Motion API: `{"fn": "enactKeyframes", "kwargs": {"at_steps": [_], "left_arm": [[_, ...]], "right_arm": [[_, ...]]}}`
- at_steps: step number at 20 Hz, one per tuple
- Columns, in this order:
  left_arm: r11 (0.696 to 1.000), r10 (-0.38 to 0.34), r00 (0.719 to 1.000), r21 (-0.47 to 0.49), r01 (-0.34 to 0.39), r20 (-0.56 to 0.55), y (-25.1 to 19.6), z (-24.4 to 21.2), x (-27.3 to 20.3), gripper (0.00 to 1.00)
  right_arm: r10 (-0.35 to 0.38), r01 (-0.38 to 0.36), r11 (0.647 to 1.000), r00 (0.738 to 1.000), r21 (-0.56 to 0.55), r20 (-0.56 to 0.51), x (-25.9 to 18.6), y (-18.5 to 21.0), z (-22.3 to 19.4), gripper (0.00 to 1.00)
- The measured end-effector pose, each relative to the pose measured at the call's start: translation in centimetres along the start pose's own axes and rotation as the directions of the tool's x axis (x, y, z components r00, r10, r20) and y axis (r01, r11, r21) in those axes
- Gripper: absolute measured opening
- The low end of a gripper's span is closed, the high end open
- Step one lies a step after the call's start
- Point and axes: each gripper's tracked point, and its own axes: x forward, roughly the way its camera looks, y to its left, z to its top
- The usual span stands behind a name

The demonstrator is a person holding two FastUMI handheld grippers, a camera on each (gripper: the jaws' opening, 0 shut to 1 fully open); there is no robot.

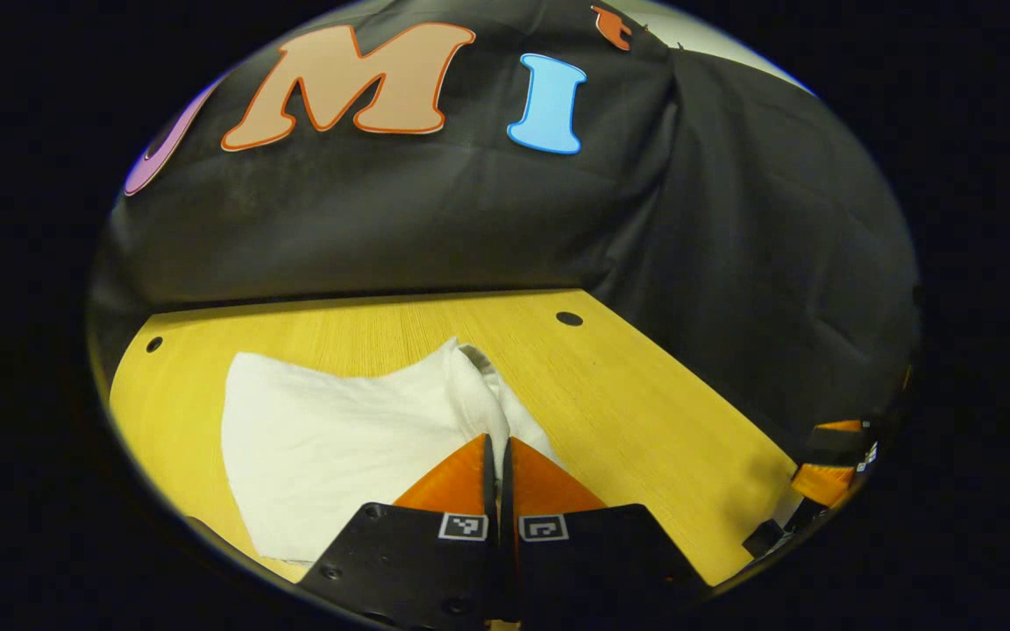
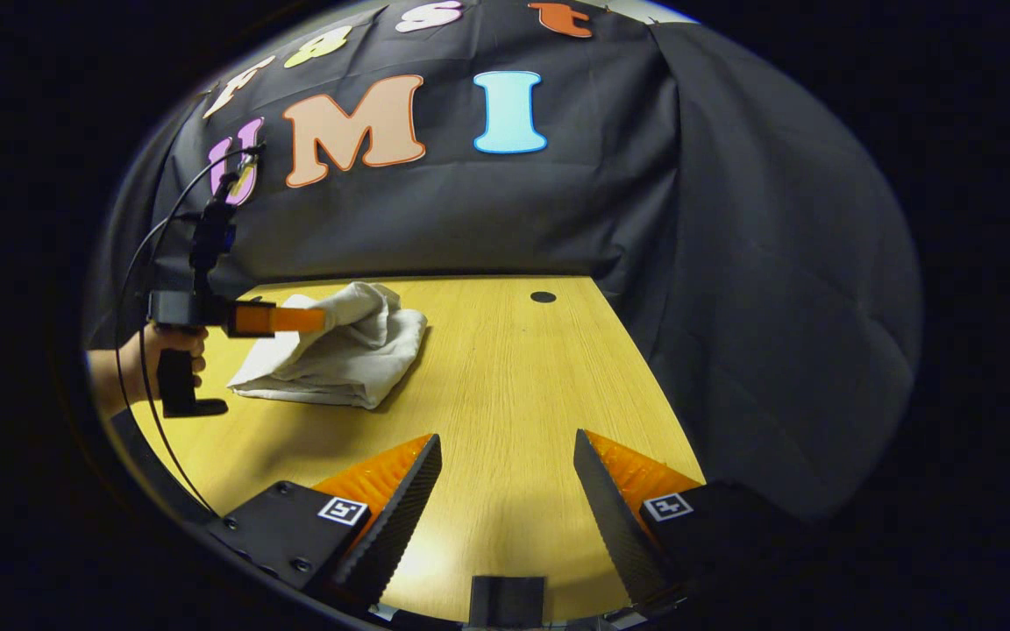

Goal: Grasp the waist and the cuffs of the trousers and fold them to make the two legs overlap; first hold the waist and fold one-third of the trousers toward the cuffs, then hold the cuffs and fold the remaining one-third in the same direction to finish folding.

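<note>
A: Where are the trousers [image 2: 330, 355] right now?

B: On the wooden worktop [image 2: 505, 394], toward its far left part as the right gripper view shows it. They are white and bunched into a loose heap, with the lower layers lying flat on the wood and an upper fold pulled up off the pile.

A: What is pulling that fold up?

B: The left gripper [image 2: 316, 319]. In the right gripper view its fingers reach in from the left and meet the raised fold near the top of the heap. In the left gripper view the same gripper [image 1: 500, 451] has its two fingers drawn together with almost no gap, and a ridge of white cloth [image 1: 470, 394] rises straight out from between their tips. So they are pinched on the trousers.

A: Which part of the trousers is that, waist or cuff?

B: I cannot tell; the cloth is too crumpled.

A: And the rest of the fabric in the left gripper view?

B: It spreads flat to the left of the fingers, across the worktop toward the near edge.

A: Who holds the left gripper?

B: A hand [image 2: 167, 350] wrapped around its dark handle, at the left edge of the worktop. Cables run up from the unit.

A: The right gripper?

B: The right gripper [image 2: 505, 456] hangs over bare wood, well apart from the trousers, its fingers spread wide with nothing between them.

A: Anything else on the worktop?

B: A small dark round hole [image 2: 543, 297] near the far edge, to the right of the trousers.
</note>
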Motion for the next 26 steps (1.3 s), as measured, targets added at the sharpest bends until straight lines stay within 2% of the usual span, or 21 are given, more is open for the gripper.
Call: {"fn": "enactKeyframes", "kwargs": {"at_steps": [3, 4, 5, 8, 10, 13, 17, 21, 26], "left_arm": [[0.999, -0.023, 1.000, 0.031, 0.023, 0.005, -0.8, -1.0, -0.7, 0.02], [0.999, -0.034, 0.999, 0.036, 0.033, 0.020, -0.9, -0.6, -1.2, 0.10], [0.998, -0.042, 0.998, 0.037, 0.040, 0.041, -1.2, -0.3, -1.8, 0.24], [0.996, 0.010, 0.992, 0.085, -0.020, 0.124, -0.4, 2.2, -5.1, 0.99], [0.989, 0.057, 0.982, 0.122, -0.080, 0.180, 0.8, 4.5, -7.9, 0.95], [0.974, 0.117, 0.956, 0.159, -0.164, 0.269, 3.1, 8.1, -12.6, 0.95], [0.959, 0.204, 0.914, 0.117, -0.259, 0.351, 6.7, 11.1, -18.7, 0.95], [0.912, 0.332, 0.824, 0.067, -0.405, 0.459, 11.5, 13.6, -25.5, 0.96], [0.863, 0.432, 0.739, 0.000, -0.505, 0.517, 15.0, 13.2, -32.0, 0.99]], "right_arm": [[0.022, -0.022, 1.000, 1.000, -0.005, 0.019, 0.1, 1.0, 1.1, 0.98], [0.033, -0.033, 0.999, 0.999, -0.009, 0.029, 0.1, 1.5, 1.6, 0.98], [0.040, -0.039, 0.999, 0.998, -0.015, 0.039, 0.2, 2.1, 2.2, 0.98], [0.050, -0.047, 0.998, 0.994, -0.030, 0.100, -0.3, 3.9, 4.8, 0.98], [0.057, -0.053, 0.998, 0.985, -0.033, 0.164, -0.9, 5.5, 7.4, 0.98], [0.086, -0.083, 0.996, 0.962, -0.022, 0.260, -2.3, 8.6, 11.7, 0.98], [0.104, -0.110, 0.994, 0.926, -0.005, 0.362, -4.8, 12.3, 16.5, 0.98], [0.118, -0.129, 0.992, 0.890, -0.005, 0.440, -7.2, 15.6, 19.7, 0.98], [0.080, -0.092, 0.996, 0.850, -0.002, 0.520, -9.1, 17.3, 22.2, 0.98]]}}
